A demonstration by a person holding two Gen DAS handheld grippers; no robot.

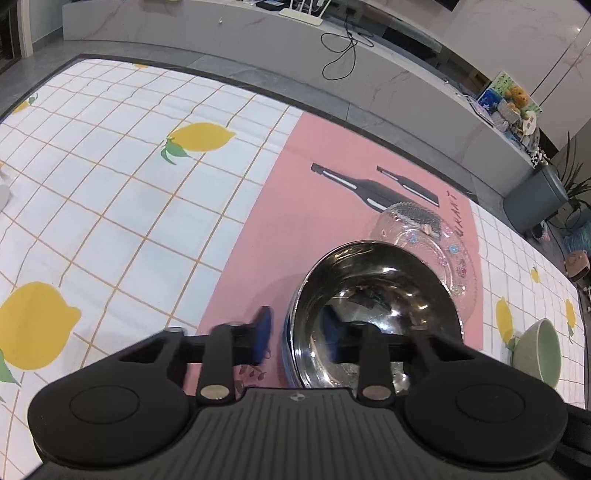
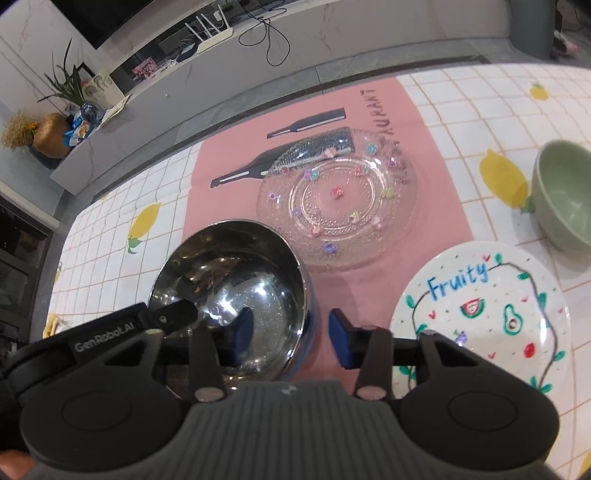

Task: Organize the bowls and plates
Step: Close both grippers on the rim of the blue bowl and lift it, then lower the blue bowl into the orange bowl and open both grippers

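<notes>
A shiny steel bowl with a blue outer wall sits on the pink mat. My left gripper is open and straddles the bowl's left rim, one blue pad outside, one inside. My right gripper is open and straddles the bowl's right rim in the same way. A clear glass plate with small coloured flowers lies just behind the bowl. A white "Fruity" plate lies at the right. A pale green bowl stands further right.
The pink mat with printed bottles lies on a lemon-print checked tablecloth. Beyond the table's far edge run a grey floor and a low white cabinet with cables, a plant and trinkets.
</notes>
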